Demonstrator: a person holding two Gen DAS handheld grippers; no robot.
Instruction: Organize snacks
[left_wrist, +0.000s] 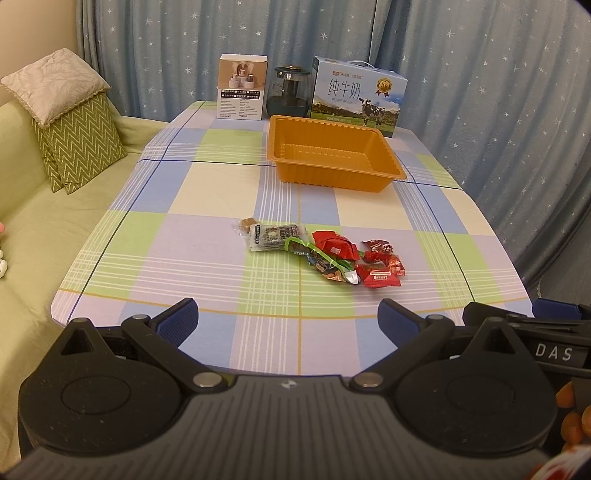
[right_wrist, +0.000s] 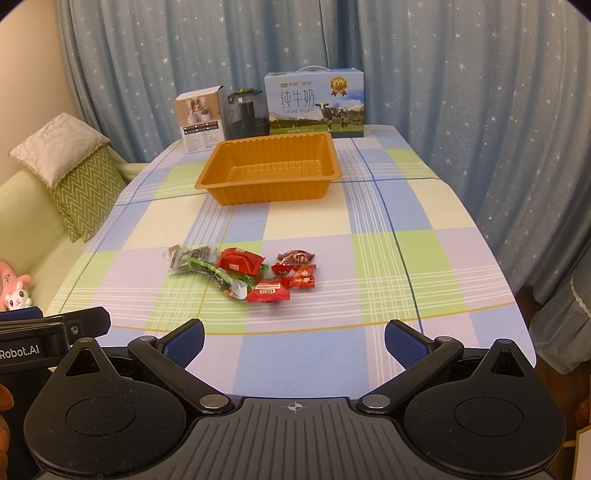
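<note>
A small heap of wrapped snacks lies in the middle of the checked tablecloth: red packets, a green-edged nut bag, a clear dark-printed packet and a small brown candy. Behind it stands an empty orange plastic tray. My left gripper hangs open over the near table edge, well short of the snacks, nothing between its blue pads. My right gripper is likewise open and empty at the near edge. Each gripper's body shows at the side of the other's view.
At the table's far end stand a white product box, a dark glass jar and a blue milk carton. A green sofa with cushions runs along the left; a pink plush toy lies on it. Starry curtains hang behind.
</note>
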